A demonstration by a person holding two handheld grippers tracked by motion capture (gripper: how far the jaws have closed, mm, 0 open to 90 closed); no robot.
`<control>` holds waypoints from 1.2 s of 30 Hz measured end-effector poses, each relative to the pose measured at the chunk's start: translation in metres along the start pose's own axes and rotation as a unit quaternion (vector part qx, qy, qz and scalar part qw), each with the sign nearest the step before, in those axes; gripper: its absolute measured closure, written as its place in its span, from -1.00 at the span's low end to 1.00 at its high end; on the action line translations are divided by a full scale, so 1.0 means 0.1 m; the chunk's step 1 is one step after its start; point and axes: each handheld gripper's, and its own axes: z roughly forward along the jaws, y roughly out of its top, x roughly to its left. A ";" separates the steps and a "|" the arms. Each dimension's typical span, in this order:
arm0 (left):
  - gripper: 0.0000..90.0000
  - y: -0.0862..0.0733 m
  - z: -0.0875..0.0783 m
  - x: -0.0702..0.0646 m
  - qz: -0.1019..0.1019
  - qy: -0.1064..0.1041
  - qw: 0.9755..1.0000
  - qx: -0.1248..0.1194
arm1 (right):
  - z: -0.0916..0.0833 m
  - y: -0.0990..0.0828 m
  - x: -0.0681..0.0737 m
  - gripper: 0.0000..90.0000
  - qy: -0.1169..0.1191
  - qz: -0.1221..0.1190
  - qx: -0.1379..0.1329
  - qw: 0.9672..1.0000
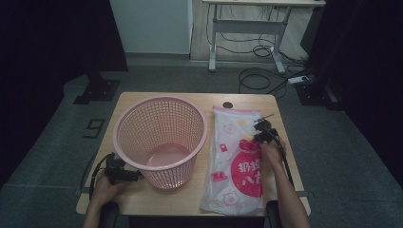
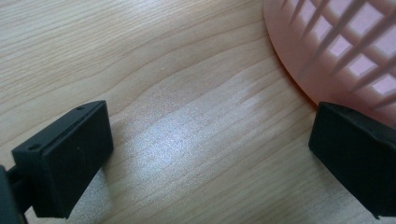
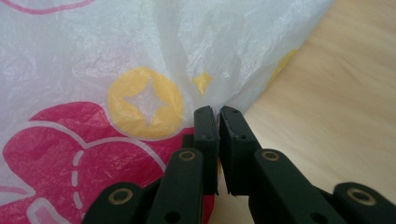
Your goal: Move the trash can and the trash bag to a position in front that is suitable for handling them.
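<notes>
Item: printed plastic bag (image 1: 236,161), white with pink and yellow motifs, lying flat on the desk (image 1: 138,197). Long axis runs 12 to 6 o'clock in the high view, just beside the pink mesh basket (image 1: 160,138), at its 3 o'clock.

Your right hand-held gripper (image 3: 218,122): jaws pinched together on the bag's right edge, film bunched between the pads.

Your left hand-held gripper (image 2: 210,154): jaws wide, holding nothing, low at the basket's 8 o'clock.

Next move, likely: the bag travels toward 9 o'clock, to the basket mouth.
</notes>
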 end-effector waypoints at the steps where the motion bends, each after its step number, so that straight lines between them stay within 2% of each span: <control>1: -1.00 0.00 0.00 0.00 0.000 0.000 1.000 0.000 | -0.04 -0.08 -0.07 0.89 -0.002 0.008 -0.003 1.000; 2: -1.00 0.00 0.00 0.00 0.000 0.000 1.000 0.000 | -0.11 -0.25 -0.20 0.89 0.001 0.028 -0.007 1.000; 3: -1.00 0.00 0.00 0.00 0.000 0.000 1.000 0.000 | -0.11 -0.25 -0.20 0.89 0.001 0.028 -0.007 1.000; 4: -1.00 0.00 0.00 0.00 0.000 0.000 1.000 0.000 | -0.19 -0.41 -0.32 0.88 -0.004 0.046 -0.008 0.999; 5: -1.00 0.00 0.00 0.00 0.001 0.000 1.000 0.000 | -0.19 -0.41 -0.32 0.88 -0.004 0.046 -0.008 0.999; 6: -1.00 0.00 0.00 0.00 0.000 -0.001 1.000 0.000 | -0.28 -0.55 -0.41 0.86 -0.005 0.057 -0.006 0.998; 7: -1.00 0.00 0.00 0.00 0.000 -0.001 1.000 0.000 | -0.28 -0.55 -0.41 0.86 -0.005 0.057 -0.006 0.998; 11: -1.00 0.00 0.00 0.00 0.000 0.001 1.000 -0.002 | -0.45 -0.80 -0.51 0.82 -0.015 0.060 -0.008 0.998; 13: -1.00 0.00 0.00 0.00 0.000 0.000 1.000 -0.001 | -0.51 -0.92 -0.52 0.82 -0.009 0.063 -0.013 0.998; 14: -1.00 0.00 0.00 0.00 0.001 0.000 1.000 -0.001 | -0.56 -1.02 -0.50 0.77 0.003 0.062 -0.018 0.998; 15: -1.00 0.00 0.00 0.00 0.001 0.000 1.000 -0.001 | -0.56 -1.02 -0.50 0.77 0.003 0.062 -0.018 0.998; 17: -1.00 0.00 0.00 0.00 0.002 -0.002 1.000 -0.002 | -0.60 -1.06 -0.48 0.57 0.015 0.051 -0.020 0.998; 18: -1.00 0.00 0.00 0.01 0.003 -0.002 1.000 -0.002 | -0.64 -1.07 -0.46 0.23 0.020 0.047 -0.034 0.998; 19: -1.00 -0.01 0.00 0.01 0.003 -0.002 1.000 -0.002 | -0.64 -1.07 -0.46 0.23 0.020 0.047 -0.034 0.998; 21: -1.00 -0.01 -0.01 0.00 0.003 -0.002 1.000 -0.001 | -0.67 -1.07 -0.42 -0.16 0.026 0.045 -0.050 0.997; 23: -1.00 -0.01 -0.03 0.00 0.001 -0.006 1.000 0.007 | -0.68 -1.04 -0.37 -0.42 0.036 0.032 -0.053 0.997; 24: -1.00 -0.02 -0.07 0.00 -0.003 -0.008 1.000 0.016 | -0.71 -1.02 -0.32 -0.66 0.036 0.027 -0.065 0.997; 26: -1.00 -0.02 -0.10 0.00 -0.004 -0.008 1.000 0.018 | -0.72 -1.02 -0.29 -0.71 0.039 0.027 -0.074 0.996; 28: -1.00 -0.02 -0.19 -0.02 -0.005 -0.008 1.000 0.007 | -0.75 -1.00 -0.23 -0.75 0.050 0.032 -0.088 0.994; 30: -1.00 0.00 -0.32 -0.07 -0.001 -0.016 1.000 -0.011 | -0.77 -0.97 -0.17 -0.91 0.071 0.035 -0.094 0.992; 31: -1.00 0.00 -0.36 -0.08 -0.004 -0.027 0.999 -0.020 | -0.78 -0.94 -0.12 -0.99 0.077 0.032 -0.095 0.992; 33: -1.00 0.02 -0.47 -0.11 -0.020 -0.057 0.997 -0.047 | -0.79 -0.90 -0.05 -1.00 0.077 0.021 -0.098 0.992; 34: -0.99 0.03 -0.53 -0.15 -0.015 -0.054 0.997 -0.062 | -0.82 -0.86 0.03 -1.00 0.082 0.008 -0.105 0.991; 35: -0.99 0.03 -0.53 -0.15 -0.015 -0.054 0.997 -0.062 | -0.82 -0.86 0.03 -1.00 0.082 0.008 -0.105 0.991; 36: -0.99 0.05 -0.53 -0.17 -0.006 -0.050 0.997 -0.060 | -0.83 -0.84 0.08 -1.00 0.085 0.002 -0.107 0.991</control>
